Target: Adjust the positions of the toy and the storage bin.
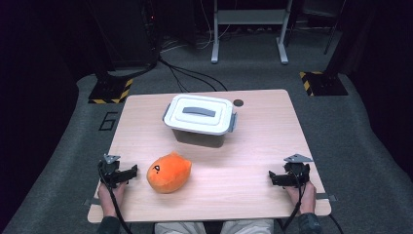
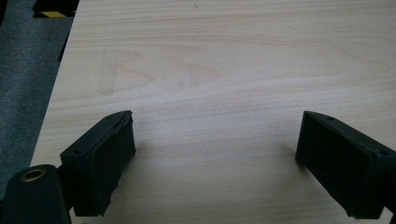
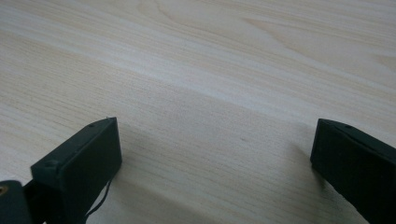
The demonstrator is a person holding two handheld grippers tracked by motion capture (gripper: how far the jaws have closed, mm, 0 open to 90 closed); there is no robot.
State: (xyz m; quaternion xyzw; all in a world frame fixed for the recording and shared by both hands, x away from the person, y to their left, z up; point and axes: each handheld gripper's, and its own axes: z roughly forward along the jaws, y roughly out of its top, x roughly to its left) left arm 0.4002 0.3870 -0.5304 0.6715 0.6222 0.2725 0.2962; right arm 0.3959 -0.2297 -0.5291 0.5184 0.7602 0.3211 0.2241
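The counter (image 1: 253,161) is a light wooden top, and it stands on a grey carpet floor (image 1: 360,146). Most of its surface is bare in front of me.

The biggest thing on it is a plastic box (image 1: 199,122) at the far middle. The box has a white lid (image 1: 198,113) with a grey handle (image 1: 198,111) on top, and the lid is on the box with grey clips at its sides. Just beside the box, near the far edge of the counter, there is a small dark round hole (image 1: 238,103).

Closer to me, left of the middle, lies an orange plush toy (image 1: 169,172). It is round and soft, with a small dark mark on its face side. It lies apart from the box, and nothing touches it.

My left tool (image 1: 131,173) rests at the near left of the counter, near the toy with a gap between them. In the left gripper view (image 2: 215,149) its jaws stand wide apart with only bare wood between them.

My right tool (image 1: 273,178) rests at the near right, well apart from the toy. In the right gripper view (image 3: 215,158) its jaws are also wide, and they hold nothing.
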